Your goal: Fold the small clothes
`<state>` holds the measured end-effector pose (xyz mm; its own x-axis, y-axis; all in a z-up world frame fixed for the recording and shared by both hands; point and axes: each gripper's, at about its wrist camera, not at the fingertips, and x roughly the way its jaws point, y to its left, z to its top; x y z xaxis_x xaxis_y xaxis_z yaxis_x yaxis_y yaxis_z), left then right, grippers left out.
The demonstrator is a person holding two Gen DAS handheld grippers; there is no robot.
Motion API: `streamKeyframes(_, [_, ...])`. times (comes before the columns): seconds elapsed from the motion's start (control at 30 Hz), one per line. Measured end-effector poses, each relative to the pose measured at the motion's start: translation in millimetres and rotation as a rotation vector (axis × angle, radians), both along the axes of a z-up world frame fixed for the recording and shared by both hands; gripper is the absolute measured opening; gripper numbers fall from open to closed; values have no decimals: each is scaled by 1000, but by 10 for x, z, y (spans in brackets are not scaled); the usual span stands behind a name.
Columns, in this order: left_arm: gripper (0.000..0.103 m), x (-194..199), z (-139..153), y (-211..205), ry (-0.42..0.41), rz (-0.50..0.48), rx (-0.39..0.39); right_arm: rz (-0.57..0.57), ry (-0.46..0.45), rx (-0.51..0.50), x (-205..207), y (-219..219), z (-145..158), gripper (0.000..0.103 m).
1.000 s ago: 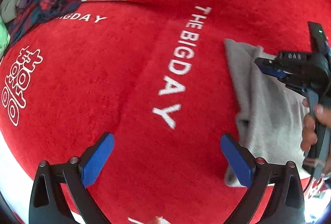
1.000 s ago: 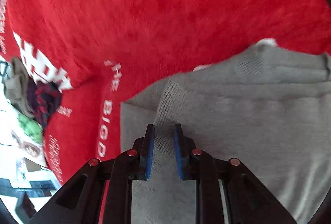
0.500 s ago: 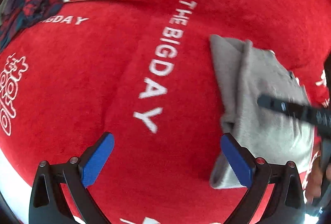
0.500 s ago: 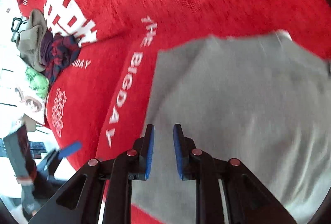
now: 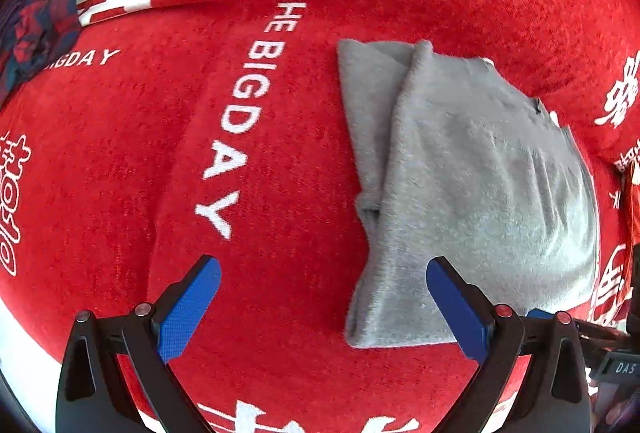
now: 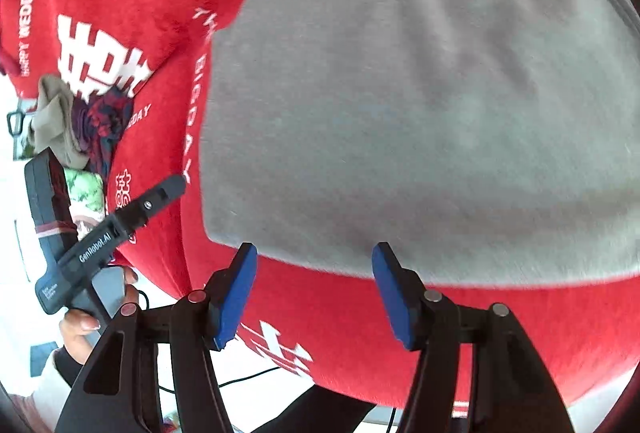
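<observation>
A folded grey garment (image 5: 472,177) lies flat on the red cloth (image 5: 160,137), right of the white words "THE BIG DAY". My left gripper (image 5: 324,297) hovers wide open above the cloth, its right finger over the garment's near left corner, nothing between the pads. In the right wrist view the grey garment (image 6: 420,105) fills most of the frame. My right gripper (image 6: 314,293) sits just off its near edge, jaws opening, nothing between them. The left gripper's body (image 6: 100,237) and the hand holding it show at the left of that view.
A pile of other small clothes (image 6: 80,125), beige and dark plaid, sits at the far left of the red cloth, also seen as plaid fabric (image 5: 32,33). The cloth's near edge (image 6: 280,353) drops to a white floor with a cable.
My right gripper let go of the grey garment, pulled back off its near edge and opened. The garment now lies folded flat. My left gripper drifted toward the garment, still open.
</observation>
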<state>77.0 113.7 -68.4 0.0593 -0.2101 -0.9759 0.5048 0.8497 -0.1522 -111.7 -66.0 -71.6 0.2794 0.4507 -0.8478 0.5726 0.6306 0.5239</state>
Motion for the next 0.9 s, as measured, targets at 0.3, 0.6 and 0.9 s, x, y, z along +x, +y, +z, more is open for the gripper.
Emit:
streamKeyframes(0.3, [103, -107, -54, -180, -7, -34, 53, -112, -2, 78, -251, -29, -146, 64])
streamKeyframes(0.6, [103, -110, -131, -210, 38, -38, 58, -203, -8, 160, -355, 25, -285, 64])
streamKeyframes(0.9, [103, 36, -96, -184, 29, -5, 22, -347, -100, 261, -430, 49, -373, 76])
